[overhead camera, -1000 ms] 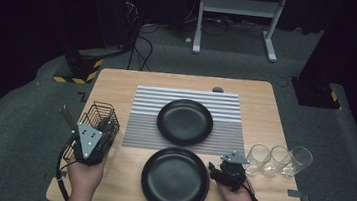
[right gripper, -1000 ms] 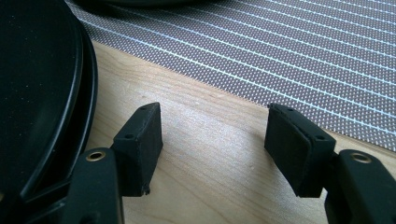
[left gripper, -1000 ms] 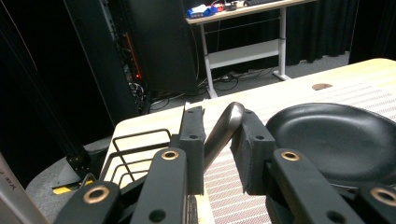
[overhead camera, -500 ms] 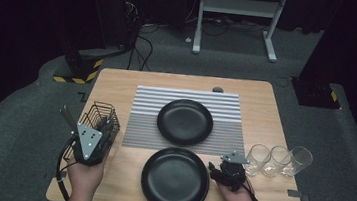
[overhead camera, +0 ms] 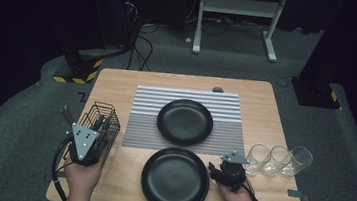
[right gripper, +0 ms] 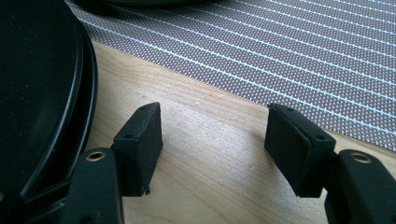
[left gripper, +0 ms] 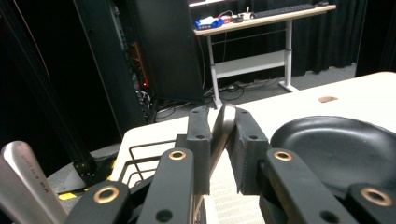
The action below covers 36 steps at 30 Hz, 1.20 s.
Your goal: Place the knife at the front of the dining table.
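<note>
Nothing's really moved in the last second: your left gripper [left gripper: 218, 154] stays clamped on what looks like a cutlery handle [left gripper: 221, 128] over the wire basket [overhead camera: 98, 120]; right gripper [right gripper: 212, 140] idles open beside the near plate [overhead camera: 174, 179].

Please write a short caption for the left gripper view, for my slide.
Left gripper fingers shut on a metal utensil handle above the wire basket, black plate beyond.

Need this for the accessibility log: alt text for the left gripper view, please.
The left gripper has its two black jaws shut on a metal utensil handle that rises from a black wire basket at the table's edge. A black plate lies to the right on the striped mat, with dark equipment racks and a desk behind.
</note>
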### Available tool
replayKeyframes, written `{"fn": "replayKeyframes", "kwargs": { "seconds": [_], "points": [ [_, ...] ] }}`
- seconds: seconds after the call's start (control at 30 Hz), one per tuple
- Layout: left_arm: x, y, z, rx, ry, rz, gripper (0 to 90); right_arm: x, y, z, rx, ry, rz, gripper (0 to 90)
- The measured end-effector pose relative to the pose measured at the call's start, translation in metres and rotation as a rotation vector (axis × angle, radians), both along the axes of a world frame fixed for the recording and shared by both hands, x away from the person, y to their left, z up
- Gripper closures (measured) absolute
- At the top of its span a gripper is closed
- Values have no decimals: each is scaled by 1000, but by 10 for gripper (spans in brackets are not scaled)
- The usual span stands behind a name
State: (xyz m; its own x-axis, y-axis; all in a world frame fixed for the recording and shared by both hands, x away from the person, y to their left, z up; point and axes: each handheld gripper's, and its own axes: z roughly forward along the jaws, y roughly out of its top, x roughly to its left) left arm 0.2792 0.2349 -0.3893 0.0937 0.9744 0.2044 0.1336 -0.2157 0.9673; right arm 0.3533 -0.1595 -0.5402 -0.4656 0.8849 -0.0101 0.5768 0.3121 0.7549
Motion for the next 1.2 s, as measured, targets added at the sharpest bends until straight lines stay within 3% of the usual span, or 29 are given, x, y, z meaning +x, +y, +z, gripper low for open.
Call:
{"fn": "replayKeyframes", "kwargs": {
  "seconds": [0.27, 0.77, 1.2],
  "points": [
    [-1, 4, 2, -12, 2, -4, 797, 0, 0, 0, 0, 0, 0, 366],
    [-5, 13, 6, -42, -30, 10, 821, 0, 0, 0, 0, 0, 0, 366],
    [-5, 27, 7, -99, -27, 3, 823, 0, 0, 0, 0, 0, 0, 366]
  ]
}}
